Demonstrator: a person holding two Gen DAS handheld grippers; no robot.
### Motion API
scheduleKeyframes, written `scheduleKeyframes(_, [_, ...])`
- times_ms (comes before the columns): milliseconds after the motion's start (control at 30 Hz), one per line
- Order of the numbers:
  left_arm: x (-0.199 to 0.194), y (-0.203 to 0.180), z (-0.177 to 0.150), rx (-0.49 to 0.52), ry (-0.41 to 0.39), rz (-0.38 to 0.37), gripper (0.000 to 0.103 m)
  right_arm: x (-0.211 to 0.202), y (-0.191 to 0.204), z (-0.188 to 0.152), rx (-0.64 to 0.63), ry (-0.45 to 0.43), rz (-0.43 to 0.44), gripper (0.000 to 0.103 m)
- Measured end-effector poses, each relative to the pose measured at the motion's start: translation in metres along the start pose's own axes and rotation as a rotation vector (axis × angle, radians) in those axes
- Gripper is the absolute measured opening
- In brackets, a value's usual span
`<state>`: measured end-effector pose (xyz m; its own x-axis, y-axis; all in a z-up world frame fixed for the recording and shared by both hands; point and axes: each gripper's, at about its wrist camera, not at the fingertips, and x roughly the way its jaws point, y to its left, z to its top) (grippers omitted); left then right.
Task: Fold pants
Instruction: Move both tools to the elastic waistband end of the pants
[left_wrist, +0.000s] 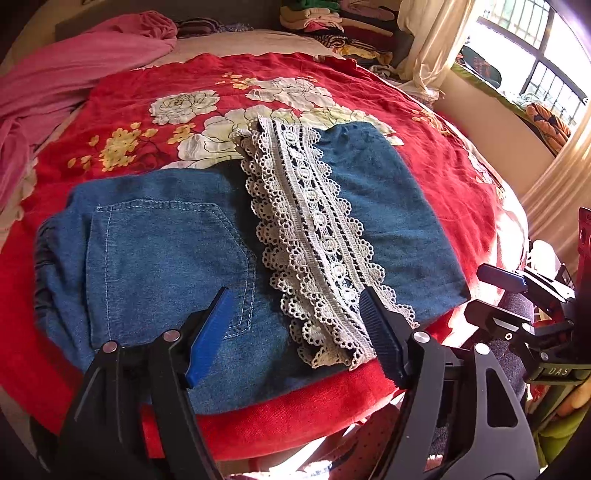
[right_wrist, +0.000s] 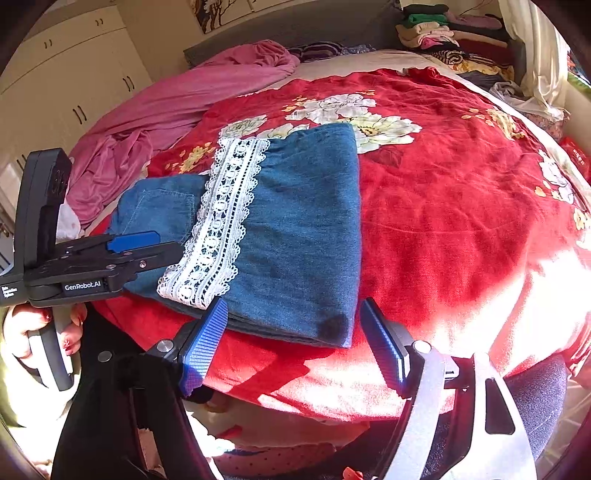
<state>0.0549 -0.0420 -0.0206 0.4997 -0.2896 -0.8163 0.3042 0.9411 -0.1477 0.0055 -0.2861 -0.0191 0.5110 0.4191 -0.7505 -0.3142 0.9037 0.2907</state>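
Both sets of jaws spread and empty over the folded pants (left_wrist: 207, 236), so just regrab the near edge either side of the lace (left_wrist: 310, 236) and fold evenly.

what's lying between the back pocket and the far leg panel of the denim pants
A white lace trim band crosses the folded denim pants there, clearest in the left wrist view.

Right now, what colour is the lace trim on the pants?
White to cream lace trim on blue denim, clearest in the right wrist view.
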Motion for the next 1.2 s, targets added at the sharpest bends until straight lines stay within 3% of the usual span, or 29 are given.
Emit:
scheduleKeyframes(367, [-0.021,0.005,-0.005,-0.005,-0.031,-0.004,0.077,-0.011,0.012,0.008,-0.029,-0.036,-0.067,0.085])
scheduleKeyframes(433, [-0.025,0.006,-0.006,-0.004,-0.037,-0.001,0.079,-0.013,0.015,0.009,-0.036,-0.046,-0.08,0.094])
scheduleKeyframes(800, [-0.047,0.022,-0.009,-0.035,-0.087,0.021,0.093,-0.019,0.036,0.026,-0.097,-0.079,-0.118,0.095])
scheduleKeyframes(1200, [-0.068,0.073,-0.018,-0.158,-0.136,0.07,0.093,-0.013,0.078,0.056,-0.209,-0.1,-0.125,0.095])
